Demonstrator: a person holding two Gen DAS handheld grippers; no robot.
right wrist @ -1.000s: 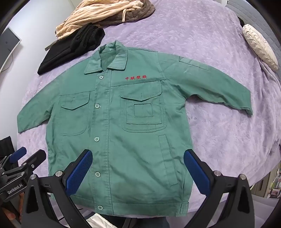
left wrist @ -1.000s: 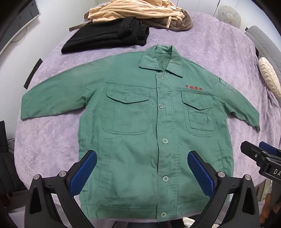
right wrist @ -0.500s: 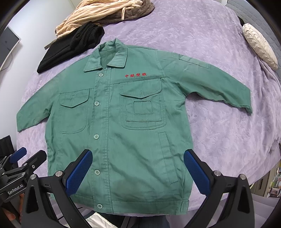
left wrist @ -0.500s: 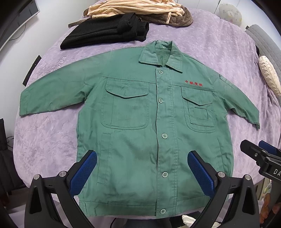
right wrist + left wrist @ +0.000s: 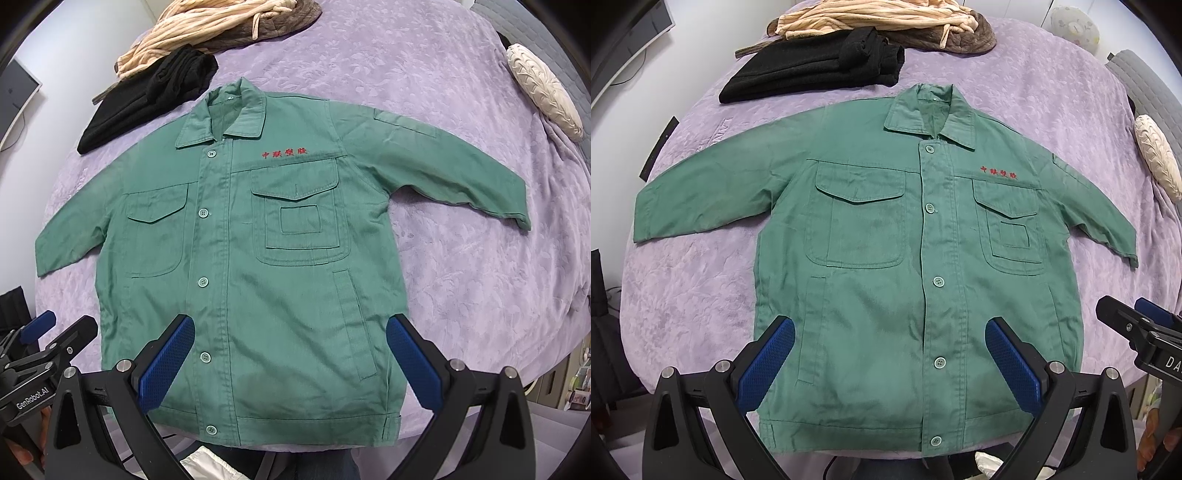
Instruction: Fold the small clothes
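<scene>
While both jaws stand spread above its hem, the buttoned green cotton work jacket (image 5: 886, 266) with red embroidered chest characters (image 5: 284, 153) lies flat on the lilac bedspread (image 5: 1034, 81); the left gripper (image 5: 890, 354) body reads "GenRobot.AI" in the right wrist view, and the right gripper (image 5: 290, 350) hovers beside it.

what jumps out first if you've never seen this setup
A green jacket lies spread flat and buttoned in the middle of a purple bedspread, sleeves out to both sides. Red embroidered lettering sits above one chest pocket. Beyond the collar lie folded black clothes and a striped beige heap.
</scene>
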